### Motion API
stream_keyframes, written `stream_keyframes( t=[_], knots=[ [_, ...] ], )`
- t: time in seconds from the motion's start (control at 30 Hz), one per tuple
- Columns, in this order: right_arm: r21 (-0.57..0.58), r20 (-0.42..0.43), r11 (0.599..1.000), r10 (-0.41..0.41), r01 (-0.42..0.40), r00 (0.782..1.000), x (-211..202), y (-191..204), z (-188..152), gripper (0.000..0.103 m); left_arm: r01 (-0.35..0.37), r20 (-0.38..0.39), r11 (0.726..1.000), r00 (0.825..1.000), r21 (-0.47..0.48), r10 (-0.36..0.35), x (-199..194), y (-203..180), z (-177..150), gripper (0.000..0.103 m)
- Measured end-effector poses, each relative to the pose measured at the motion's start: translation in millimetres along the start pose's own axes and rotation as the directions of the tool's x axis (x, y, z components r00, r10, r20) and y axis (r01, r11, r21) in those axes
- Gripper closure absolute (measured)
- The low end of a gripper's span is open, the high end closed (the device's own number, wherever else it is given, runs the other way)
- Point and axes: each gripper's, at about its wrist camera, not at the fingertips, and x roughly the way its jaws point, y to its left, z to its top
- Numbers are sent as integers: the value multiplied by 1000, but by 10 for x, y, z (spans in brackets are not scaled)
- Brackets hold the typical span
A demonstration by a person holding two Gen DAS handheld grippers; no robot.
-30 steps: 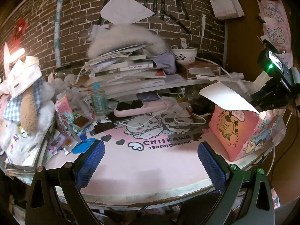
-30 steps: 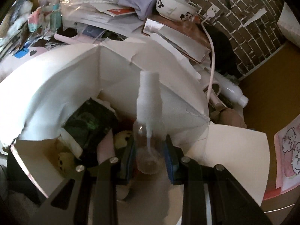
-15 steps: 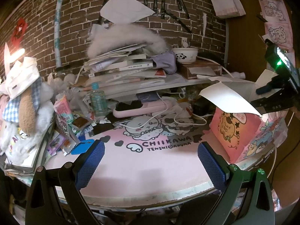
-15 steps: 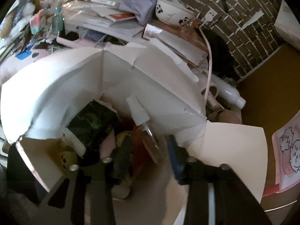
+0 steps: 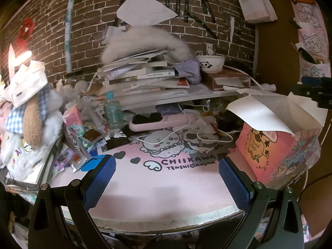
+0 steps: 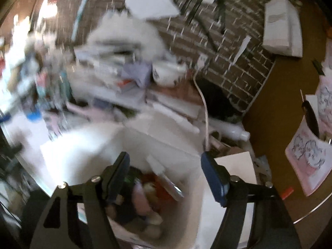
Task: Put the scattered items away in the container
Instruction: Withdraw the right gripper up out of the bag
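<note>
- The landmark is the pink cartoon-printed cardboard box with white flaps folded open (image 5: 267, 145), standing at the right edge of the round pink character-print table mat (image 5: 149, 182).
- The right gripper (image 6: 166, 172) hangs above the open top of that box (image 6: 193, 213); its blue-padded jaws are spreading apart and nothing is pinched between them.
- Below it, inside the box, a small clear plastic spray bottle with a white nozzle (image 6: 166, 180) lies tilted on a blurred jumble of soft pinkish, red and dark items.
- The left gripper (image 5: 166, 178) hovers over the bare mat to the left of the box, jaws wide apart and empty.
- Further left of the box, at the mat's far rim, lie a pink hairbrush with black bristles (image 5: 159, 120), a white cable (image 5: 207, 134) and a clear bottle with a teal cap (image 5: 112, 112).
- A heap of small colourful packets (image 5: 76, 137) sits well left of the box.
- Behind the box, stacked books (image 5: 145, 76) carry a panda-print bowl (image 5: 210, 63).
</note>
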Motion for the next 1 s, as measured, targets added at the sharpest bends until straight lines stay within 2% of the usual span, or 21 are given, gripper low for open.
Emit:
stream_keyframes(
  t=[0.1, 0.27, 0.5, 0.6, 0.73, 1.0],
  knots=[
    [60, 96, 996, 55, -61, 994, -148, 113, -51, 25, -14, 2, 1000, 1000, -8, 14, -8, 21, 6, 4],
    [153, 181, 980, 102, -131, 978, -283, 376, -206, 25, -33, 7, 999, 999, -20, 33, -31, 83, 2, 4],
    [275, 271, 949, 80, -156, 959, -433, 736, -448, 25, -57, 8, 998, 998, -33, 57, -33, 152, -8, 4],
    [293, 274, 941, 87, -169, 958, -441, 895, -535, 25, -70, 7, 997, 998, -34, 70, -37, 170, -18, 4],
    [263, 255, 947, 116, -184, 960, -395, 1192, -610, 25, -98, 4, 995, 995, -31, 98, -28, 209, -39, 4],
    [251, 159, 951, 144, -181, 977, -111, 1536, -719, 22, -140, -6, 989, 990, -46, 140, 2, 339, -84, 4]
  ],
)
